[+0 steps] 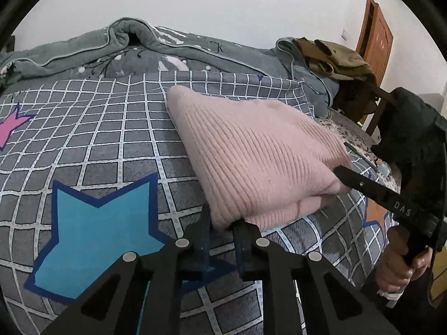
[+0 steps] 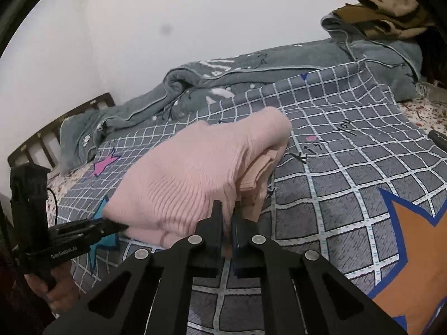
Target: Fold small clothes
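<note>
left gripper [image 1: 222, 223]: black two-finger tool, jaws pinched on near-left corner of pink ribbed knit sweater [image 1: 251, 153]
right gripper [image 2: 226, 209]: jaws nearly together, clamped on near-right hem edge
sweater place: already folded into layers, lying on grey grid-print bedsheet [image 1: 111, 139], near edge lifted
handling: soft, light, floppy, stretchy; likely sags between grips; hold corners through all layers
count: one sweater, two grippers, one grey quilt [image 1: 125, 47], one brown garment heap [image 1: 332, 55]

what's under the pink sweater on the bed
The pink sweater lies folded on the checked bedspread, both grippers pinching its near edge. Whatever lies beneath its middle is hidden.
</note>
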`<state>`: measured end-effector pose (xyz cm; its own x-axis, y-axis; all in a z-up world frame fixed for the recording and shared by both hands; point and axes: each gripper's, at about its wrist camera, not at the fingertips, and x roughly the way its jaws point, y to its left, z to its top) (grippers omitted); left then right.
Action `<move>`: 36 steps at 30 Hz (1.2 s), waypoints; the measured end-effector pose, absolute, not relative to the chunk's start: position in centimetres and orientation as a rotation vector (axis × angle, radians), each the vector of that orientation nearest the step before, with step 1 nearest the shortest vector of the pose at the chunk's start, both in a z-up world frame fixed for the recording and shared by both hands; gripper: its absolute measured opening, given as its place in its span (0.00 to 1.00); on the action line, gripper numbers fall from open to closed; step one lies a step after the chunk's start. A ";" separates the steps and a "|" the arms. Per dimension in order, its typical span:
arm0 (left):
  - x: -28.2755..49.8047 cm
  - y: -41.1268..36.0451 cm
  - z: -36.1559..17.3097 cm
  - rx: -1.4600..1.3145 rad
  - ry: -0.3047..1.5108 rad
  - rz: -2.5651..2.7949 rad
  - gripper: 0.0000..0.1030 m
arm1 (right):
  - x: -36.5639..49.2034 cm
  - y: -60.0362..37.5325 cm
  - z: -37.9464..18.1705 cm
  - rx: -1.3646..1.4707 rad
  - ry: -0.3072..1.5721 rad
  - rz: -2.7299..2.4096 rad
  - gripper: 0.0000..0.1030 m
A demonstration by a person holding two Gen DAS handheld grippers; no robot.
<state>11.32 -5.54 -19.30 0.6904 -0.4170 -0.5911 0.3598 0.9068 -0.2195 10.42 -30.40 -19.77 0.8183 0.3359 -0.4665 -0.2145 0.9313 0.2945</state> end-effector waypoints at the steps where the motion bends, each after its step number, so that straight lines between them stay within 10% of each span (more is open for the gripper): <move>1: 11.2 -5.5 -19.2 -0.080 0.684 -0.439 0.16 | 10.4 -30.5 -19.7 0.236 0.538 0.302 0.09; 16: 9.5 -1.5 -17.7 -0.184 0.660 -0.421 0.38 | 10.9 -30.8 -17.4 0.276 0.473 0.316 0.33; 19: 10.3 -1.2 -16.5 -0.199 0.641 -0.413 0.60 | 12.1 -30.8 -16.4 0.280 0.466 0.301 0.33; 30: 18.0 -3.4 -12.7 -0.145 0.631 -0.394 0.60 | 15.5 -31.7 -17.0 0.338 0.478 0.297 0.13; 36: 21.9 -4.5 -14.1 -0.159 0.716 -0.441 0.62 | 18.3 -32.4 -18.8 0.372 0.626 0.233 0.37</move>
<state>21.90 -4.54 -14.09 0.6674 -0.4427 -0.5988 0.3355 0.8967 -0.2889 18.28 -32.41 -18.81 0.7875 0.3219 -0.5257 -0.1003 0.9084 0.4059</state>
